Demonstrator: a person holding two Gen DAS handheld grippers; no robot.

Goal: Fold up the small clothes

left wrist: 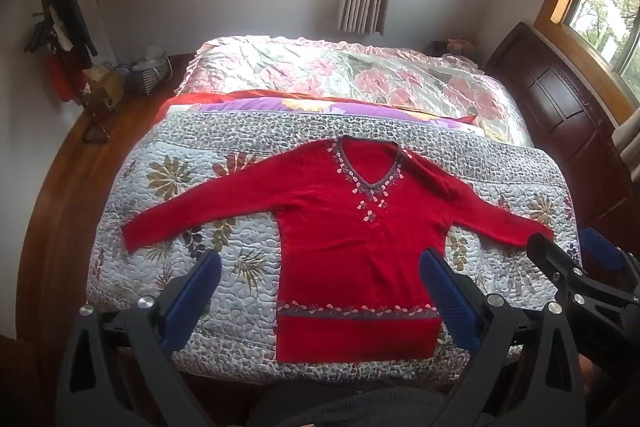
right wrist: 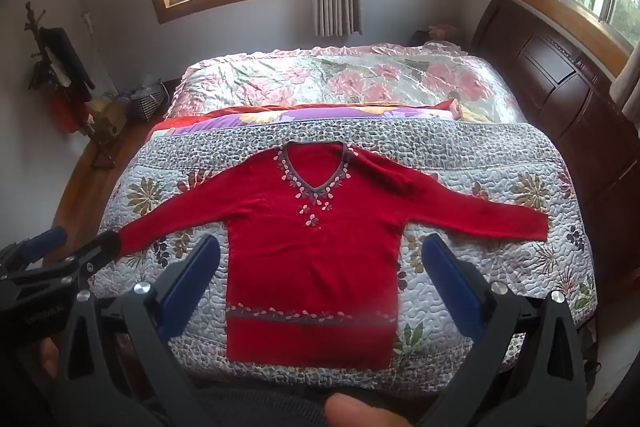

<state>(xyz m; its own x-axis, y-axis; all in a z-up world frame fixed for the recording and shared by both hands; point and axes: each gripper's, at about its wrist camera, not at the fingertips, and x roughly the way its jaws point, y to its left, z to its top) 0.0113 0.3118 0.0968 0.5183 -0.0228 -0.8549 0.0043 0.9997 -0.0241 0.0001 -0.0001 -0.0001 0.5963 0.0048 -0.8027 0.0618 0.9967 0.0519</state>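
Observation:
A red V-neck sweater [left wrist: 352,227] with beaded trim lies flat on the quilted bedspread [left wrist: 224,195], both sleeves spread out to the sides. My left gripper [left wrist: 320,267] hangs open above the near edge of the bed, over the sweater's lower left side, with nothing between its blue pads [left wrist: 192,299]. In the right wrist view the same sweater [right wrist: 312,247] lies spread out, and my right gripper [right wrist: 320,251] stands open above its lower body, empty. The right gripper [left wrist: 568,251] also shows at the right edge of the left wrist view, near the right cuff. The left gripper [right wrist: 76,243] shows at the left edge, near the left cuff.
A floral duvet [left wrist: 352,75] and a purple blanket [left wrist: 280,105] lie on the far half of the bed. A dark wooden headboard [left wrist: 560,99] stands at the right. A coat stand [left wrist: 60,39] and a basket [left wrist: 148,75] are on the wooden floor at the left. A finger [right wrist: 356,411] shows at the bottom.

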